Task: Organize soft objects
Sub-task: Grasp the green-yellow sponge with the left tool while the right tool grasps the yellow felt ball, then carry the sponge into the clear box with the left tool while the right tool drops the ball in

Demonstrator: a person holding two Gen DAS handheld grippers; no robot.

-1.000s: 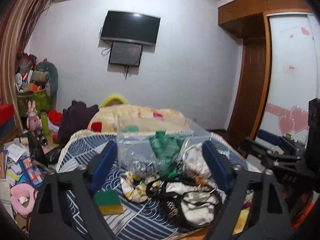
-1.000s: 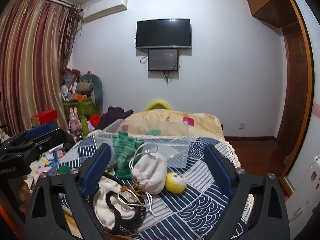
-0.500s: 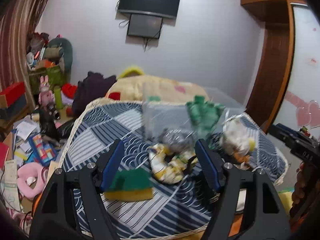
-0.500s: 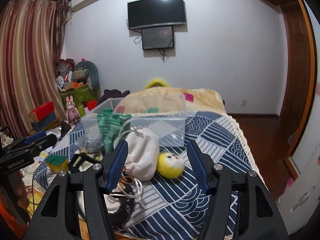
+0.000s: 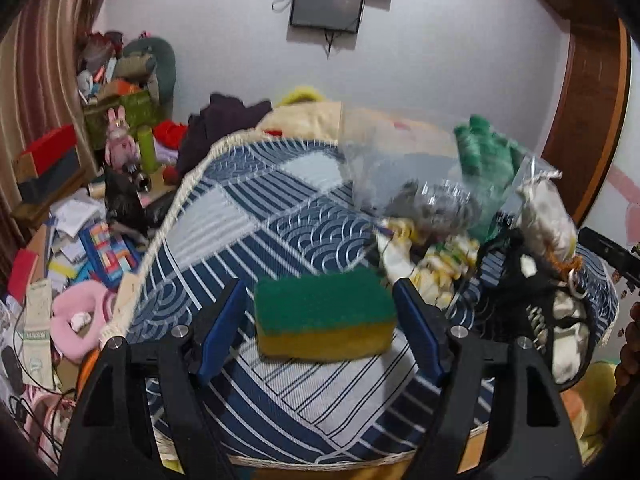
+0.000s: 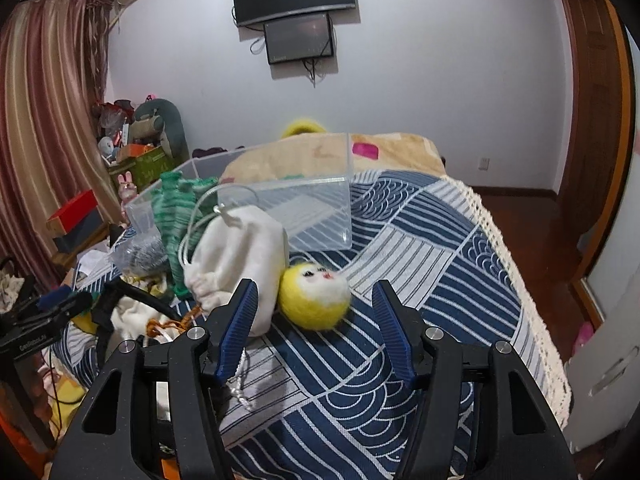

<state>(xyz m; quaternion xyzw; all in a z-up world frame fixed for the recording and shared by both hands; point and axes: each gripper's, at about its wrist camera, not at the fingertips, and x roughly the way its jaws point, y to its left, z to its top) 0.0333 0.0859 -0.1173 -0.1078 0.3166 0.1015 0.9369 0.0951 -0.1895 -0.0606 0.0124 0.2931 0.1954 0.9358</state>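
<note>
A green-and-yellow sponge point(image 5: 324, 316) lies on the blue patterned bedspread point(image 5: 248, 240). My left gripper point(image 5: 319, 286) straddles it, open, with a gap at each pad. In the right wrist view a yellow-and-white plush ball point(image 6: 314, 300) lies between the tips of my right gripper point(image 6: 315, 285), also open and not touching it. A white drawstring pouch point(image 6: 240, 256) leans against the ball's left side. A green knitted glove point(image 6: 176, 216) stands behind the pouch. A clear plastic box point(image 6: 320, 216) sits farther back on the bed.
A heap of cloth and bags point(image 5: 440, 264) lies right of the sponge, with a black-and-white bag point(image 5: 560, 320) at the bed's edge. Cluttered floor with books and toys point(image 5: 80, 248) is to the left. A folded beige blanket point(image 6: 400, 152) lies behind the box.
Both grippers dipped and moved in over the bed, and their jaws narrowed. The sponge now sits between the left fingers and the plush ball between the right ones.
</note>
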